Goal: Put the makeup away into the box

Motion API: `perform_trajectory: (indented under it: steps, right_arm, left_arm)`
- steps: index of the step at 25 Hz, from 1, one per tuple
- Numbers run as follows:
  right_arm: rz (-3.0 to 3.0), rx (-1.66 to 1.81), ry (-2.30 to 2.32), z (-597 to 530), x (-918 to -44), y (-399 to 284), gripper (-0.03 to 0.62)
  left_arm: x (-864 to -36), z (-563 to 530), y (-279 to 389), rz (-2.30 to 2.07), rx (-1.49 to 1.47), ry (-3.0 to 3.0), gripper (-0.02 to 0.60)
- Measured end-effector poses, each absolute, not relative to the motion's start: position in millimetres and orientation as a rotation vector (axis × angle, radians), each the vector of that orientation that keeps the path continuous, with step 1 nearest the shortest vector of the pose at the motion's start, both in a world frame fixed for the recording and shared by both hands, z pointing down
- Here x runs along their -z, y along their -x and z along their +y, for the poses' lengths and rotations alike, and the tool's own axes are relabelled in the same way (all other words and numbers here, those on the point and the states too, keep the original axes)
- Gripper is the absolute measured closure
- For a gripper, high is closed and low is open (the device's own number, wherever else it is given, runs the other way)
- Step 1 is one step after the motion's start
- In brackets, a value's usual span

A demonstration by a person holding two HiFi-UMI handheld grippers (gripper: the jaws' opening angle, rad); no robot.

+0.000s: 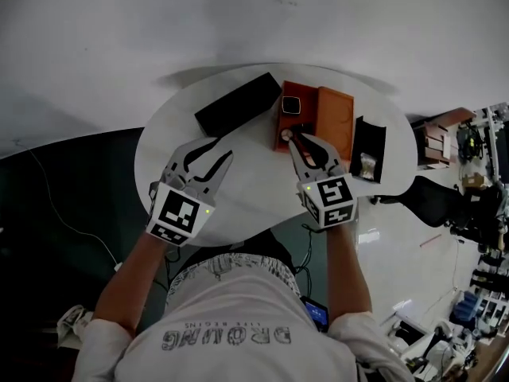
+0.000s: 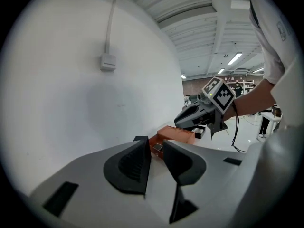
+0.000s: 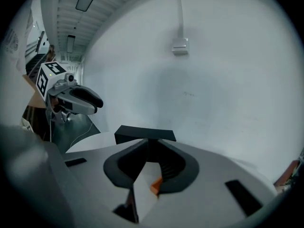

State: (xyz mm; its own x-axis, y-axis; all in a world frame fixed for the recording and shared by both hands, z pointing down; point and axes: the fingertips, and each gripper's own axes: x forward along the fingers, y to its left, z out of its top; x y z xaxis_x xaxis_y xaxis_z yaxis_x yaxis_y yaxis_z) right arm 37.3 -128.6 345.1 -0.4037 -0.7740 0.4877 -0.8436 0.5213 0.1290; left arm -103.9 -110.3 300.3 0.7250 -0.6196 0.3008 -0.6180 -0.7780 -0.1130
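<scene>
Closest to the camera is your own shirt [image 1: 238, 333]. There's a row of big letters across the chest and a smaller line by it, but it's upside down from up here. The small line might be "LIFE BEGINS", I wouldn't swear to it.

The round white table [image 1: 171, 150] sits in front of you against the wall. The biggest thing on it is the long black box [image 1: 238, 102] at the back left. It lies diagonally, long axis from near left up to far right.

Next is the orange box [image 1: 334, 114] at the back middle, long side pointing away from you toward the wall. A narrow black case [image 1: 368, 138] sits just to its right, running roughly the same way.

Your left gripper [image 1: 223, 147] is over the near left of the table with its jaws apart and nothing between them. It's well short of the black box. Your right gripper [image 1: 302, 140] is at the near edge of the orange box, tips brought together on nothing.

The makeup is a small dark compact [image 1: 290, 104] with a pale square on top. It's already in the far left corner of the orange box. It's squarish, so there's no real long axis, and I can't see any label on it.
</scene>
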Motion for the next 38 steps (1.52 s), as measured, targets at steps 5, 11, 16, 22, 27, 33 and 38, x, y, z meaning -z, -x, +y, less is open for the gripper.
perform_trajectory:
  steps: [5, 11, 16, 22, 27, 33, 38]
  right_arm:
    - [-2.261, -0.146, -1.394, -107, -324, -27, 0.534]
    - [-2.272, -0.134, -1.475, -88, -302, -31, 0.551]
    - [-2.295, -0.146, -1.544, -81, -284, -53, 0.562]
    - [-2.350, -0.128, -1.563, -79, -269, -89, 0.572]
    - [-2.422, -0.121, -1.541, -79, -259, -115, 0.586]
    - [-2.492, -0.171, -1.521, -77, -253, -131, 0.586]
    - [-2.550, -0.211, -1.487, -75, -255, -136, 0.586]
  left_arm:
    - [-289, -102, 111, 1.001, 0.451, 2.915, 0.451]
    - [-274, -98, 108, 0.987, 0.384, 2.930, 0.451]
    - [-259, -98, 89, 0.984, 0.338, 2.929, 0.463]
    - [-247, -101, 54, 1.006, 0.298, 2.904, 0.483]
    - [-233, -96, 26, 1.038, 0.260, 2.883, 0.492]
    - [-220, -88, -3, 1.051, 0.246, 2.846, 0.510]
    - [-212, -83, -12, 1.083, 0.210, 2.825, 0.523]
